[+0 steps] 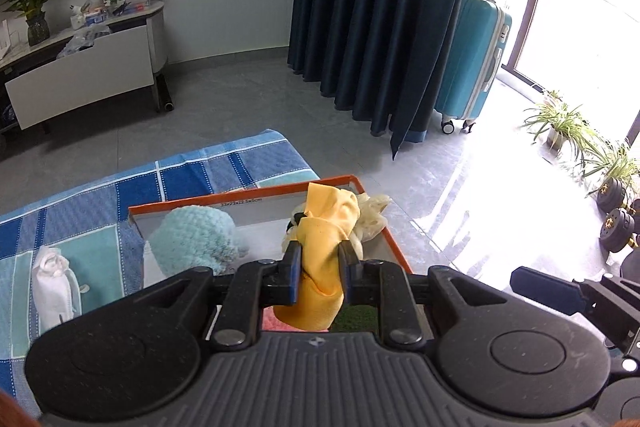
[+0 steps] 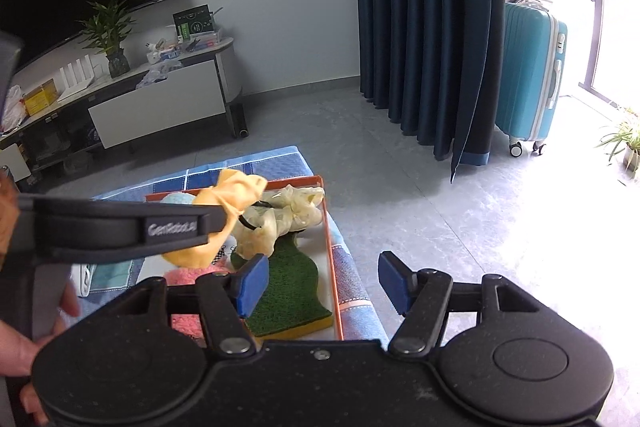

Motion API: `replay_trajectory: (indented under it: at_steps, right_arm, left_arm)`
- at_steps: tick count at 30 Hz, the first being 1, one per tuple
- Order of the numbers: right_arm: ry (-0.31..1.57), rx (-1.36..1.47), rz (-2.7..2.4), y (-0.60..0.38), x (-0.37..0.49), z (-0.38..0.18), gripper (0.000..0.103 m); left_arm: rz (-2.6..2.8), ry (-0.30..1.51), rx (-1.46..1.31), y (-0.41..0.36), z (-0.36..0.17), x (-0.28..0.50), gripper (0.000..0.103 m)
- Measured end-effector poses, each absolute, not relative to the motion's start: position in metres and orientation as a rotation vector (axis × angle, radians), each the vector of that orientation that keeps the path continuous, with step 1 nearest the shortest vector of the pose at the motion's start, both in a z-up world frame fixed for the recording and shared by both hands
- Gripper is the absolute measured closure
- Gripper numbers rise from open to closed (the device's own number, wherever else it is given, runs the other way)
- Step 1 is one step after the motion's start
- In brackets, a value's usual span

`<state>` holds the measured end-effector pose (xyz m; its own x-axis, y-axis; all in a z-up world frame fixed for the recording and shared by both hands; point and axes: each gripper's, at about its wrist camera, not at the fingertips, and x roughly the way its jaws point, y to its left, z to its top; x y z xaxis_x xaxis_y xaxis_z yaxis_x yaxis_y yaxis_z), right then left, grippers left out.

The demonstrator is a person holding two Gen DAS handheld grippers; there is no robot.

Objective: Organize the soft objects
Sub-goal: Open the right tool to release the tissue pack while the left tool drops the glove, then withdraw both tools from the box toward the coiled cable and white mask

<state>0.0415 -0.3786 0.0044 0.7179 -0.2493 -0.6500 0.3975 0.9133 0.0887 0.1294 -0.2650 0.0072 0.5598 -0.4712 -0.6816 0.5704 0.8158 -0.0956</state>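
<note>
Left gripper (image 1: 320, 259) pinching yellow cloth (image 1: 320, 247) above orange tray (image 1: 376, 223); right gripper (image 2: 324, 283) wide, empty. Lower cloth fully inside rim before release, near cream cloth (image 1: 372, 217).

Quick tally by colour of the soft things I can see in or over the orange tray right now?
Yellow: 1, the yellow cloth clamped in the left gripper
Light blue: 1, the fluffy blue piece
Cream: 1, the crumpled cream bundle
Green: 1, the green scouring sponge
Pink: 1, the pink fluffy piece
Total: 5 in the orange tray
</note>
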Motion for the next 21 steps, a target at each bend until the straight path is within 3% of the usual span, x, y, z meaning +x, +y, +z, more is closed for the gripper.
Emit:
replay_trajectory:
  at_steps: [1, 2, 3, 5, 12, 21]
  right_arm:
    - [0.684, 0.229, -0.360, -0.378, 0.041, 0.004, 0.029]
    - [0.684, 0.227, -0.361, -0.378, 0.041, 0.005, 0.029]
    - [0.682, 0.227, -0.359, -0.378, 0.041, 0.005, 0.029]
    - [0.678, 0.228, -0.355, -0.376, 0.041, 0.006, 0.029]
    - [0.667, 0.221, -0.336, -0.369, 0.037, 0.014, 0.029]
    - [0.649, 0.203, -0.292, -0.349, 0.030, 0.027, 0.028]
  left_arm:
    - [-0.613, 0.765, 0.145, -0.267, 0.007, 0.130, 0.068]
    - [-0.606, 0.762, 0.150, -0.268, 0.007, 0.131, 0.044]
    - [-0.606, 0.745, 0.150, -0.266, 0.008, 0.129, 0.035]
    - [-0.593, 0.735, 0.164, -0.265, 0.010, 0.127, 0.034]
    - [-0.523, 0.749, 0.156, -0.249, 0.018, 0.122, 0.013]
    - [-0.448, 0.755, 0.136, -0.219, 0.030, 0.105, 0.007]
